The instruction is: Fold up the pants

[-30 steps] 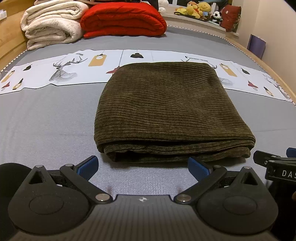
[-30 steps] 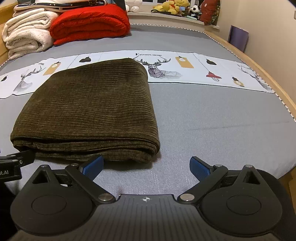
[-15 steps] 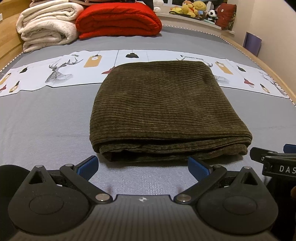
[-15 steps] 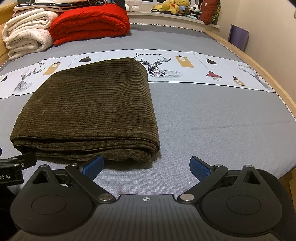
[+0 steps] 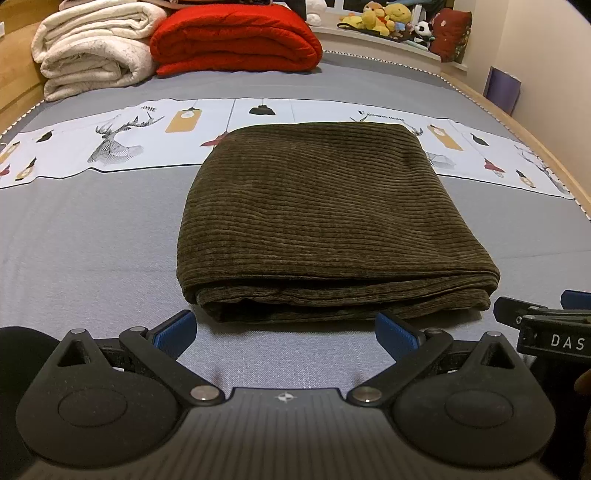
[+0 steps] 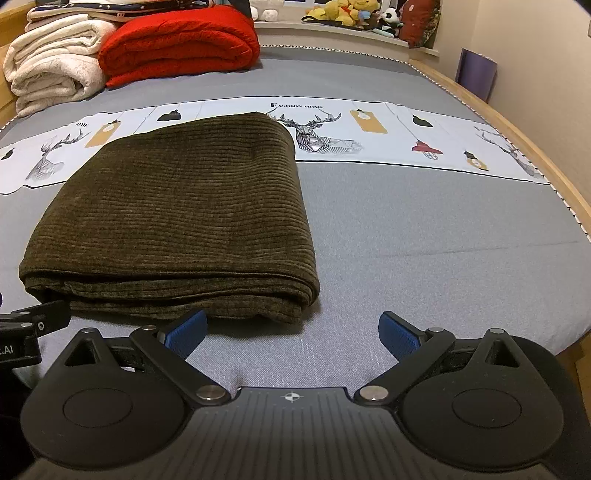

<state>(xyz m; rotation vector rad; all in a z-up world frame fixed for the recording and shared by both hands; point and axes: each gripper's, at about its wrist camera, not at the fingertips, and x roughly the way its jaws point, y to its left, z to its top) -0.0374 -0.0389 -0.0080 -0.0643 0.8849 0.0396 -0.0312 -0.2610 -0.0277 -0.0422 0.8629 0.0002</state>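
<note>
Dark olive corduroy pants (image 5: 325, 218) lie folded in a flat rectangle on the grey bed; they also show in the right wrist view (image 6: 177, 218). My left gripper (image 5: 284, 330) is open and empty, just in front of the fold's near edge. My right gripper (image 6: 291, 332) is open and empty, in front of the fold's near right corner. The right gripper's tip shows at the right edge of the left wrist view (image 5: 546, 325); the left gripper's tip shows at the left edge of the right wrist view (image 6: 29, 325).
A white printed band (image 5: 110, 144) crosses the grey bed sheet (image 6: 424, 240) behind the pants. A white blanket (image 5: 92, 59) and red quilt (image 5: 236, 37) are stacked at the head. Plush toys (image 5: 384, 16) sit on a ledge. The wooden bed edge (image 6: 546, 173) runs along the right.
Both grippers have drifted slightly; the left wrist view has shifted so the pants sit a little further right in it. Both stay open. The pants have not moved.
</note>
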